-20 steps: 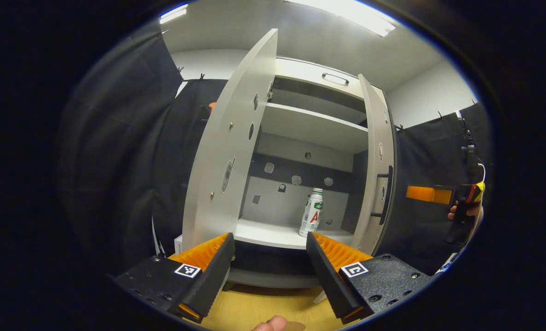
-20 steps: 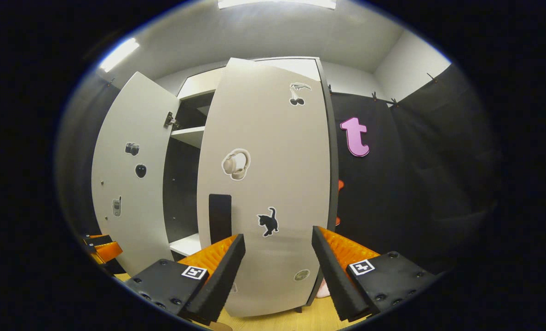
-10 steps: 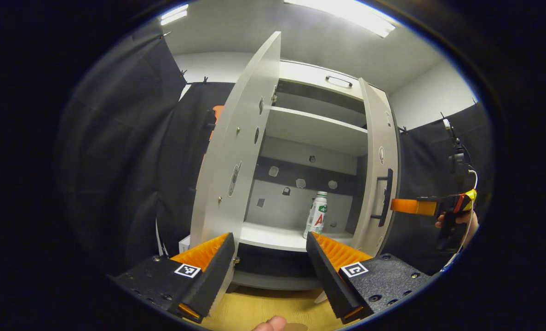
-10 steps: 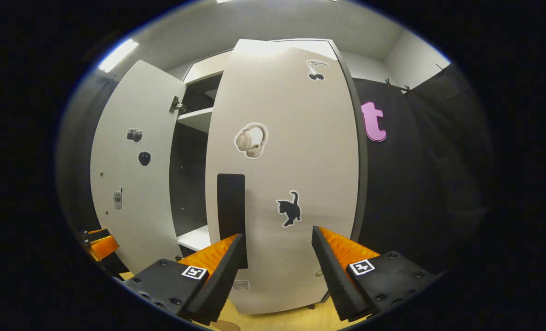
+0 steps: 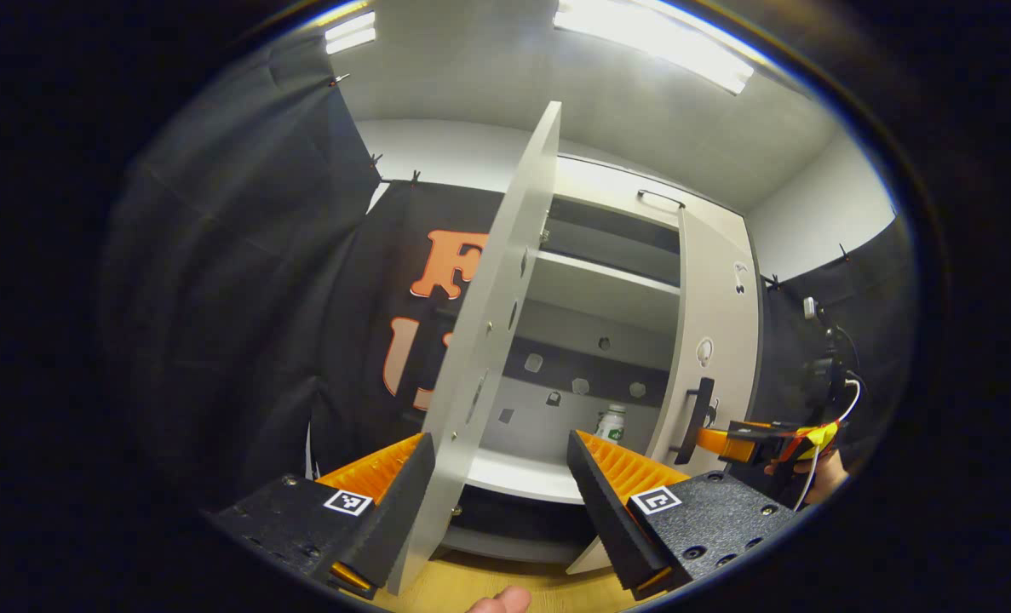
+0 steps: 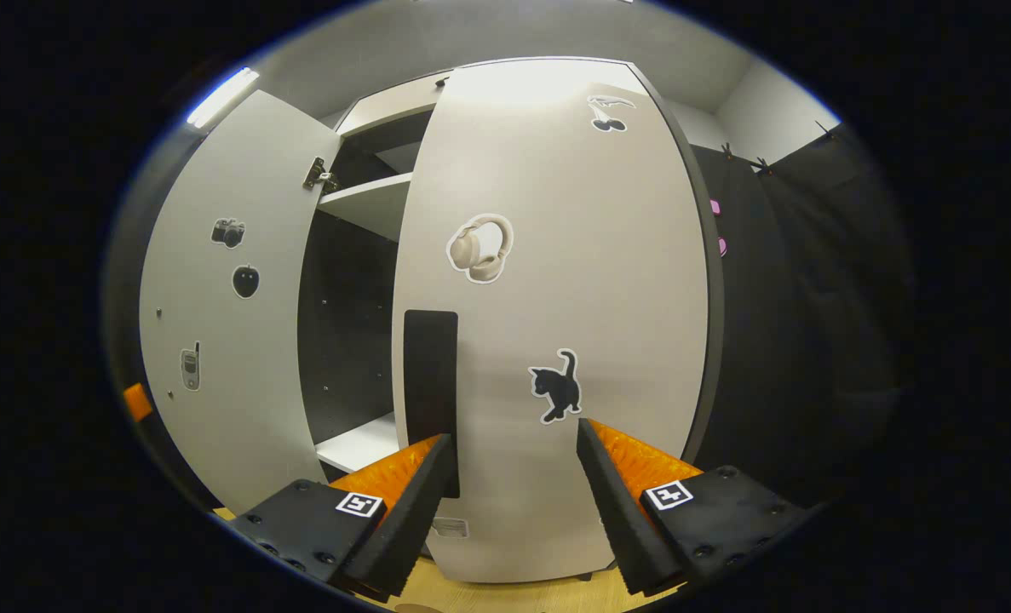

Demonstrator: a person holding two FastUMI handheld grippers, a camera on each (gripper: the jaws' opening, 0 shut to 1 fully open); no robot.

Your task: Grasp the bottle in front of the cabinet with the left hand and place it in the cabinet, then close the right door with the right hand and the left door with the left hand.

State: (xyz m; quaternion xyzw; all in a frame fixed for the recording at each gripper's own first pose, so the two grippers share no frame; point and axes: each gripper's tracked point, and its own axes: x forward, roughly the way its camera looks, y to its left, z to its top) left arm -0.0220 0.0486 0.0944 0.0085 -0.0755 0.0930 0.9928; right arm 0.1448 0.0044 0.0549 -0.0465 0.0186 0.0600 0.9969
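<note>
The right gripper, fingers spread and empty, faces the flat matte right door just ahead; pressing broadly beside its dark bar handle should swing it shut without slipping. The left gripper, also spread, straddles the thin edge of the left door, with the slim plastic bottle standing beyond on the smooth cabinet shelf.

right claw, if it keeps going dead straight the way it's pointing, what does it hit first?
Most likely the outer face of the right door, just right of its black handle. The right claw is open and squared up to that panel with nothing between them. Remaining gap is hard to judge through the fisheye.
</note>
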